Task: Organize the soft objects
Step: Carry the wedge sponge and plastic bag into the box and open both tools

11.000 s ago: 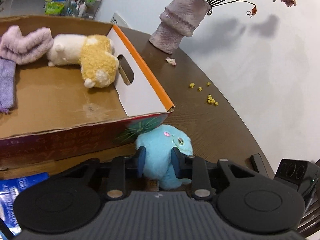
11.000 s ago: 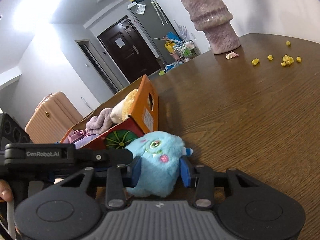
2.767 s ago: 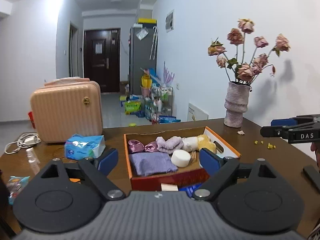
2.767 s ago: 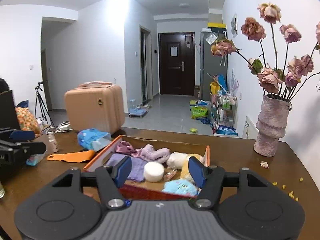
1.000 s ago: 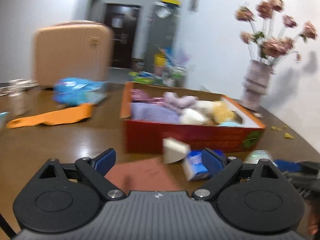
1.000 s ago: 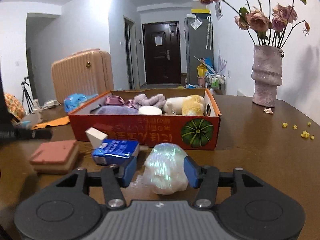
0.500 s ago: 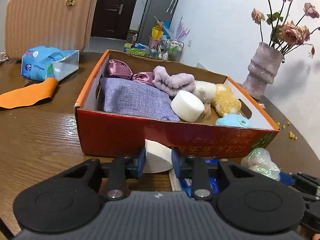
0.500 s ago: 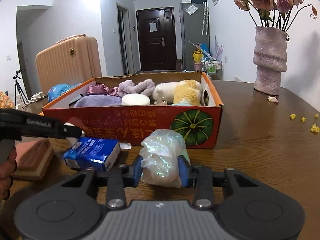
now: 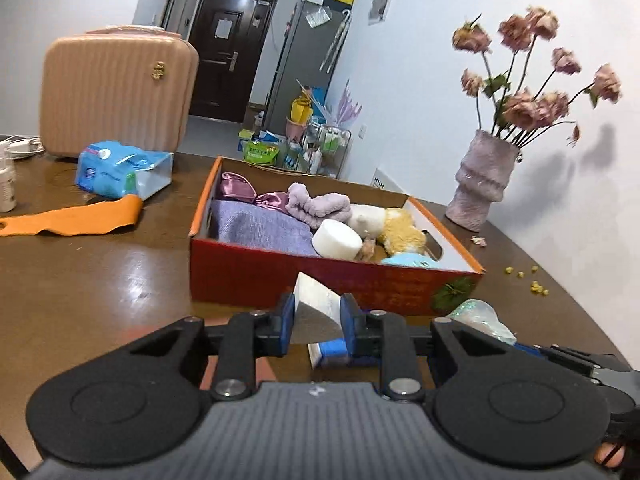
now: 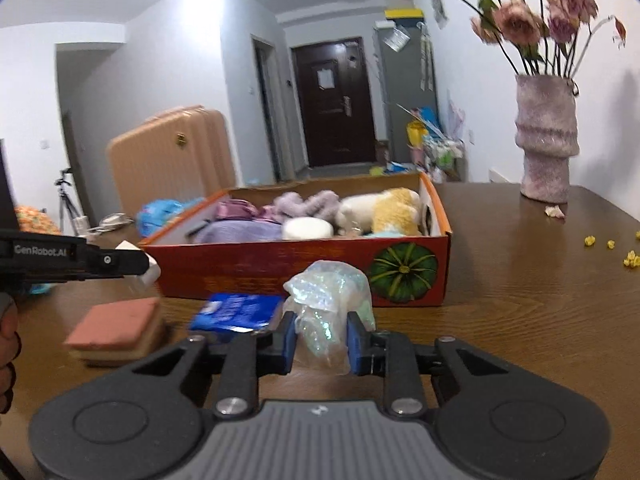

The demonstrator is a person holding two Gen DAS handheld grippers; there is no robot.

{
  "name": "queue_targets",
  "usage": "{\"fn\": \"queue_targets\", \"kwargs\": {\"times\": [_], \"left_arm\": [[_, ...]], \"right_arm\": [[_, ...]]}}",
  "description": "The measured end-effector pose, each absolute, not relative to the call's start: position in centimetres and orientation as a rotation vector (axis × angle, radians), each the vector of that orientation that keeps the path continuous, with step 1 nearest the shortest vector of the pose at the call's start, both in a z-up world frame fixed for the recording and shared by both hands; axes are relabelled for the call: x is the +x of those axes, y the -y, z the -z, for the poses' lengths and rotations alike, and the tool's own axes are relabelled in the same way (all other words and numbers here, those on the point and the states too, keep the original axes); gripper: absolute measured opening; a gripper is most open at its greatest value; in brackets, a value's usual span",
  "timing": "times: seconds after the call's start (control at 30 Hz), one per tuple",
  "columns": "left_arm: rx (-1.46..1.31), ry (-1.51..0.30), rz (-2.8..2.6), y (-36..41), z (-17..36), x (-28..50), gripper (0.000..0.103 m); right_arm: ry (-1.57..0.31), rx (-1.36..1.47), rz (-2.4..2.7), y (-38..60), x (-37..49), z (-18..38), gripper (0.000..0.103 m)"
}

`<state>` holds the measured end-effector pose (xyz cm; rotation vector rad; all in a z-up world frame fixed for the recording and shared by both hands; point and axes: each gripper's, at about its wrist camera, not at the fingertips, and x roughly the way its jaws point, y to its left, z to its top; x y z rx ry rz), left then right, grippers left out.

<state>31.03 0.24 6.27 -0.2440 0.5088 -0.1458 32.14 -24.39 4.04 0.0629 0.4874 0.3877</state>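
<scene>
Your left gripper [image 9: 316,322] pinches a white wedge sponge [image 9: 316,304] between its blue pads, and the jaws are closing a little further on it; only the wedge's upper part and one shaded face show, the rest sits behind the pads. Your right gripper [image 10: 320,344] squeezes an iridescent plastic bag [image 10: 326,304], its jaws closing too, with the crumpled top bulging above the pads and the lower end hidden behind the gripper body. What the bag holds is hard to make out; it may be something pale and soft. Both held things sit in front of the near long wall of the red cardboard box [image 10: 304,270], towards the near edge of the wooden table [image 10: 540,300]. In the box, a lilac cloth [image 9: 260,226], a white round sponge [image 9: 336,238], a lilac fluffy band [image 9: 320,206], a white and yellow plush [image 9: 392,226] and a corner of a blue plush [image 9: 408,260] crowd together; the near wall cuts off their lower parts. A blue tissue pack [image 10: 236,312] lies just in front of that wall, partly covered by the right gripper's left pad, and a pink sponge [image 10: 116,330] lies to its left, blurred. In the right wrist view your left gripper comes in from the left edge, its fingertips covering most of the wedge. A vase [image 10: 546,136] stands near the table's far right edge, its flowers cut off by the frame.
</scene>
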Motion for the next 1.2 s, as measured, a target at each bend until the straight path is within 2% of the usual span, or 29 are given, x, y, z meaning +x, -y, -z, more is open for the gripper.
{"fn": "queue_targets", "kwargs": {"times": [0.2, 0.37, 0.57, 0.73, 0.9, 0.97, 1.03, 1.1, 1.2], "left_arm": [[-0.23, -0.499, 0.132, 0.0, -7.0, 27.5, 0.025], [-0.168, -0.447, 0.156, 0.2, -9.0, 28.0, 0.025], [-0.081, -0.501, 0.208, -1.5, -11.8, 36.5, 0.027], [-0.019, -0.66, 0.181, -2.6, -10.3, 44.5, 0.028], [0.013, -0.74, 0.179, -3.5, -7.6, 47.3, 0.04], [-0.017, -0.74, 0.19, -4.3, -7.0, 47.4, 0.058], [-0.045, -0.722, 0.216, -5.1, -6.8, 47.0, 0.058], [-0.046, -0.708, 0.216, -5.4, -7.0, 46.8, 0.058], [-0.045, -0.669, 0.196, -5.8, -7.9, 46.4, 0.067]], "right_arm": [[-0.468, 0.082, -0.428, 24.6, 28.4, -4.8, 0.025], [-0.442, 0.103, -0.484, 24.5, 28.3, -6.6, 0.025], [-0.42, 0.119, -0.629, 22.2, 35.3, -10.9, 0.025], [-0.558, 0.107, -0.672, 17.9, 44.6, -10.6, 0.025], [-0.723, 0.094, -0.678, 13.6, 51.3, -7.1, 0.026], [-0.79, 0.108, -0.694, 12.4, 52.8, -5.5, 0.026], [-0.837, 0.119, -0.715, 11.4, 53.7, -4.3, 0.029], [-0.863, 0.121, -0.724, 10.8, 54.0, -3.5, 0.036], [-0.888, 0.114, -0.735, 10.3, 54.3, -2.9, 0.051]]}}
